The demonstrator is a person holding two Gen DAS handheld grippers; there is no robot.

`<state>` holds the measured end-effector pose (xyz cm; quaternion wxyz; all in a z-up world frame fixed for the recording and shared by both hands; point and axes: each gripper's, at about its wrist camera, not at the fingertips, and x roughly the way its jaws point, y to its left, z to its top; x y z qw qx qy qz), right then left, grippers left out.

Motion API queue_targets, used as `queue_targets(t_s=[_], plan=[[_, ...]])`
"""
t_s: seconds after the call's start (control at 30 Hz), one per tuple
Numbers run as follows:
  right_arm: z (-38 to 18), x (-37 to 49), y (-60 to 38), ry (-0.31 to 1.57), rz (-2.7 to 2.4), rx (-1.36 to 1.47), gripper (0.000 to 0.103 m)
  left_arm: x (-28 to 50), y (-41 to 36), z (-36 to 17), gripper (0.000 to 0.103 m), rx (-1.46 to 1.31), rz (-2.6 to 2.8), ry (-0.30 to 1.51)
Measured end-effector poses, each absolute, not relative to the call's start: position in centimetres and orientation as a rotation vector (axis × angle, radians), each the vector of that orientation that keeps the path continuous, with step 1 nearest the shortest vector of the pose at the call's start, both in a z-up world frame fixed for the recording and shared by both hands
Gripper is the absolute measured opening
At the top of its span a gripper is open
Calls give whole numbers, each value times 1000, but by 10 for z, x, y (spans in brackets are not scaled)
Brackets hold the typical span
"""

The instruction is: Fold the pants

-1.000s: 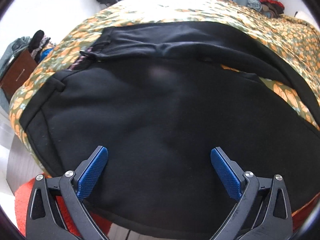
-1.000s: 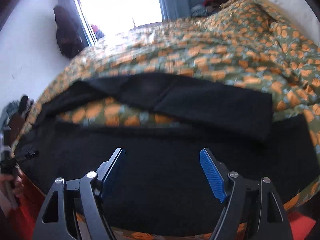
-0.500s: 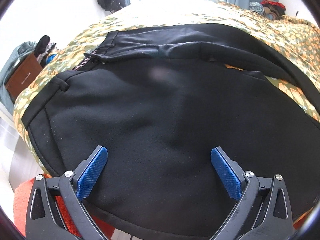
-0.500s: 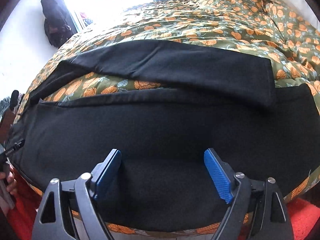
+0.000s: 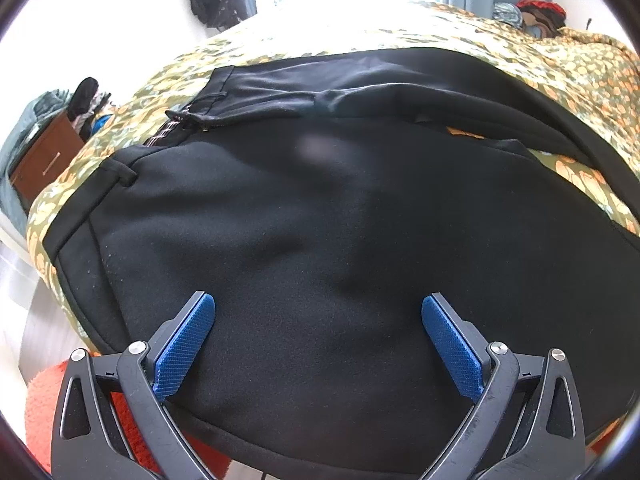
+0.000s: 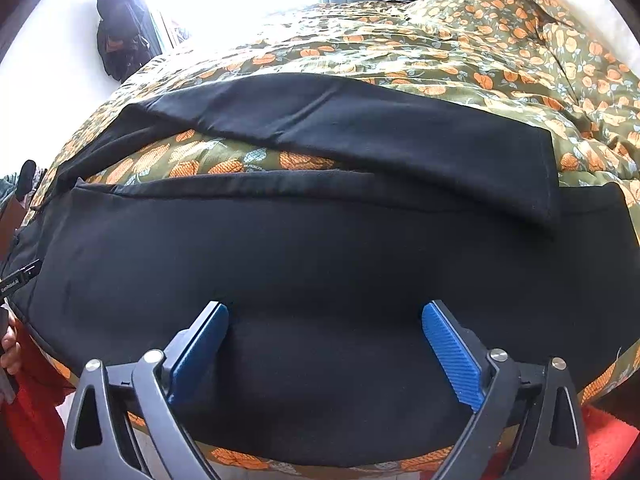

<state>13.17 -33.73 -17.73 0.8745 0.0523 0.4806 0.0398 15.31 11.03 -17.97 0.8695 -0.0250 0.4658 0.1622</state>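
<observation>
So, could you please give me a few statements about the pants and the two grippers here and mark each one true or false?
1. The pants are black. True.
2. The left gripper is shut on the waistband. False: it is open, with fabric between the fingers.
3. The pants lie on a floral bedspread. True.
4. The right gripper is open. True.
5. The two legs lie stacked flat on one another. False: in the right wrist view, bedspread shows between the far leg and the near leg.
</observation>
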Motion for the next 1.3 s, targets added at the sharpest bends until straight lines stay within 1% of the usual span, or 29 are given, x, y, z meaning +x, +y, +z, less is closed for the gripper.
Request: queue_targets(t_s=[0.1,0.17,0.2,0.27,0.33,0.4,0.57,0.63,0.67,0.73,0.8,0.83,0.87,0.93,1.0,1.17,1.3], plan=[[-170,133,-343,1014,97,159,98,143,116,-161,102,-129,325,933],[-149,125,-364,931,152,347,97,133,120,-150,103,-181,285,885],[-138,121,-377,869,193,464,97,133,120,-148,103,-179,282,881],[-132,122,-394,829,245,617,97,138,122,-157,103,-160,292,916],[-149,141,-406,896,298,767,97,145,125,-172,102,-164,321,970],[-168,158,-420,943,236,855,88,148,120,-173,103,-135,338,962],[-186,170,-476,798,-21,1034,83,146,113,-176,103,-76,338,967],[-190,174,-486,772,-51,1099,78,146,113,-178,103,-69,338,966],[-191,177,-489,774,-68,1109,72,147,114,-179,103,-64,340,966],[-196,182,-492,790,-109,1113,55,148,113,-180,103,-48,348,962],[-202,182,-497,834,-169,1096,14,148,111,-181,103,-38,352,962],[-205,182,-499,840,-191,1094,9,149,111,-181,103,-38,352,966],[-207,180,-501,831,-191,1096,6,149,112,-180,103,-42,351,972],[-195,180,-496,801,-166,994,5,152,113,-178,103,-48,350,992],[-169,181,-485,769,-108,860,5,154,112,-171,102,-53,345,1017],[-95,172,-458,675,60,700,5,164,102,-133,103,-141,233,970],[-44,161,-431,611,186,634,5,197,92,-105,103,-298,89,952]])
